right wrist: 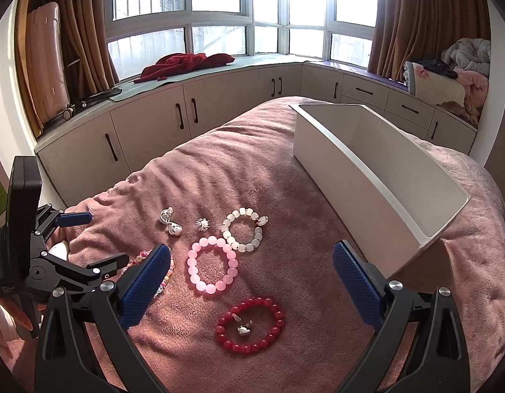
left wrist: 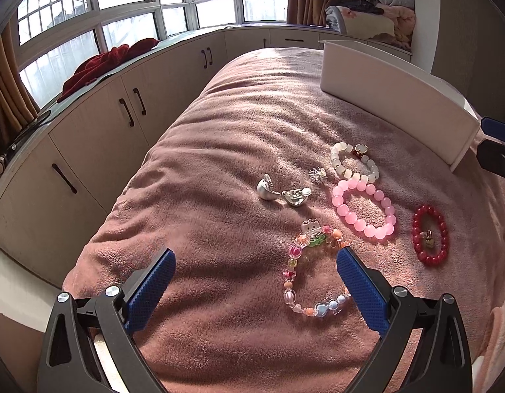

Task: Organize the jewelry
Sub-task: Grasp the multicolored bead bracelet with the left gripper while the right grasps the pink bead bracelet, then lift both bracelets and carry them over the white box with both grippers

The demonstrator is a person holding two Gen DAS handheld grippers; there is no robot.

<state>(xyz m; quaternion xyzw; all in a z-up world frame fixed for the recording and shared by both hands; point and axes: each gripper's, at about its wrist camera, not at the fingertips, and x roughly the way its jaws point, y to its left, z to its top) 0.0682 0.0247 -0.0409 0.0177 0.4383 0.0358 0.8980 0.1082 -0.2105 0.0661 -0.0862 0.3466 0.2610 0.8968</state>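
1. Left claw [left wrist: 255, 255] spread wide, empty, above the multicoloured bracelet [left wrist: 313, 273] on the bed [left wrist: 219, 131].
2. Right claw [right wrist: 252, 251] spread wide, empty, over the red bracelet [right wrist: 251, 326].
3. White box [right wrist: 377, 177] far right of the pink bracelet [right wrist: 212, 269].

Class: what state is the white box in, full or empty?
Empty: the right wrist view shows the box's bare white inside; all jewelry lies on the blanket.

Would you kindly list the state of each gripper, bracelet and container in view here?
Left gripper: open, holding nothing.
Right gripper: open, holding nothing.
White box: open-topped, nothing visible inside.
Pink bracelet: flat on the blanket.
White bracelet: flat, beside the pink one.
Red bracelet: flat, charm inside its ring.
Multicoloured bracelet: flat, untouched.
Silver earrings: loose on the blanket.
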